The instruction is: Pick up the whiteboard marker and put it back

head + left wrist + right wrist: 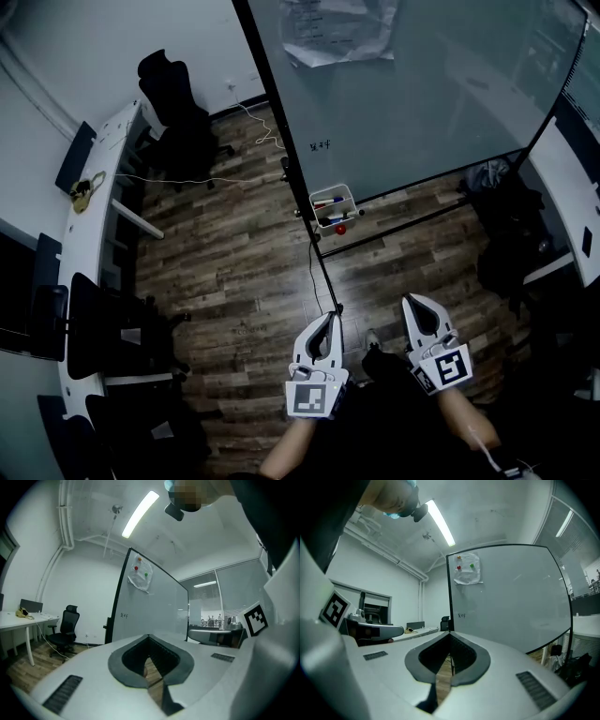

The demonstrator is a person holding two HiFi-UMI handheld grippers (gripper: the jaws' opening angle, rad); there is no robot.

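The whiteboard marker looks to be one of the pens [329, 202] lying in the little white basket [349, 195]. The basket hangs at the bottom of the whiteboard [422, 103], far ahead of both tongs. The pens are too small here to tell which one is the right one.

The left gripper [330, 317] is closed with nothing in it. The right gripper [412, 300] is closed and empty too. Both point level at the board and are well apart from the basket.

To do this step well, the person should walk closer. Then one of the tongs should open before it gets to the basket, come in from above and pinch one pen around its middle.

A black foot bar [323, 272] of the board stand lies on the wood floor [234, 262] between the person and the basket, so feet could trip on it. A thin cable [187, 180] lies on the floor to the left. A black chair [173, 112] and a long white desk [94, 187] stand far left, out of the way. A dark bag [511, 225] sits on the right.
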